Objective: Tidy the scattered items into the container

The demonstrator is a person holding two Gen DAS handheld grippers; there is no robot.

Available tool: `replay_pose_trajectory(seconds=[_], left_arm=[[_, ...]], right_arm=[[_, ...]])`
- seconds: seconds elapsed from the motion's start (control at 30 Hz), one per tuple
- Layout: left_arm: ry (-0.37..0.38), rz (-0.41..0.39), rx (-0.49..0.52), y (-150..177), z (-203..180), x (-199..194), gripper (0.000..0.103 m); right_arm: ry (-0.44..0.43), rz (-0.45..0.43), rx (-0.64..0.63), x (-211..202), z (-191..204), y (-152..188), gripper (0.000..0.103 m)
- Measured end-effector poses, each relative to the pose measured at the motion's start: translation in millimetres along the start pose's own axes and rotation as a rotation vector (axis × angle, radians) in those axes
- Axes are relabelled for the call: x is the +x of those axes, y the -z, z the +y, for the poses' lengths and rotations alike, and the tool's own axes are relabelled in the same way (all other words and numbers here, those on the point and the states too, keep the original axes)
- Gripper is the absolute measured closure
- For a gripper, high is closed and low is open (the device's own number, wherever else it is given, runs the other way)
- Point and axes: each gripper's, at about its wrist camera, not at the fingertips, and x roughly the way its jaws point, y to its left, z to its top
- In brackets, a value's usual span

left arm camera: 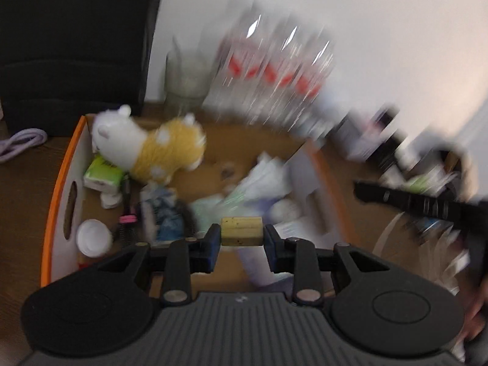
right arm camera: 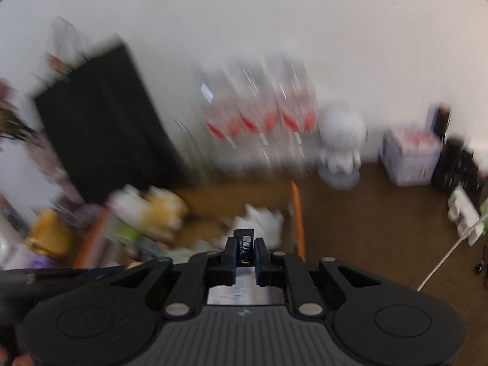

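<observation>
At the far left of the left wrist view, a pale purple cable [left arm camera: 23, 143] lies coiled on the wooden table [left arm camera: 27, 201] beside the orange-rimmed cardboard box [left arm camera: 58, 189]. Inside the box, from left to right, sit a white cap [left arm camera: 93, 238], a green tissue pack [left arm camera: 102, 175], a white and yellow plush toy [left arm camera: 149, 146], a pink-banded brush [left arm camera: 126, 213] and a blurred heap of white packets [left arm camera: 265, 177]. The left gripper [left arm camera: 242, 235] hangs over the box with its jaws clamped on the two ends of a yellow block [left arm camera: 242, 231]. Behind the box stands a blurred pack of clear bottles with red labels [left arm camera: 274, 73]. In the right wrist view, the right gripper [right arm camera: 244, 254] hovers near the box's right orange edge [right arm camera: 297, 213], its jaws pressed together on a thin black candy packet [right arm camera: 245, 244]. Further right, a white figurine [right arm camera: 341, 143] stands by the wall.
</observation>
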Motion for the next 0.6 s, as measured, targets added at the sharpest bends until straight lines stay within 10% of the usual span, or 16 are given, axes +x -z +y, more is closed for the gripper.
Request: replay_pose_trajectory(seconds=[0.1, 0.37, 0.6], left_arm=[[-0.023, 0.085, 0.018, -3, 5, 28, 0.072], [-0.011, 0.135, -0.017, -17, 13, 46, 0.049], [-0.089, 0.069, -0.030, -38, 22, -9, 0.016]], right_arm=[[0.006, 0.145, 0.019, 45, -10, -5, 0.092], [0.079, 0.191, -0.045, 72, 0, 0, 0.085], [0.002, 0.177, -0.054, 40, 24, -9, 0.050]])
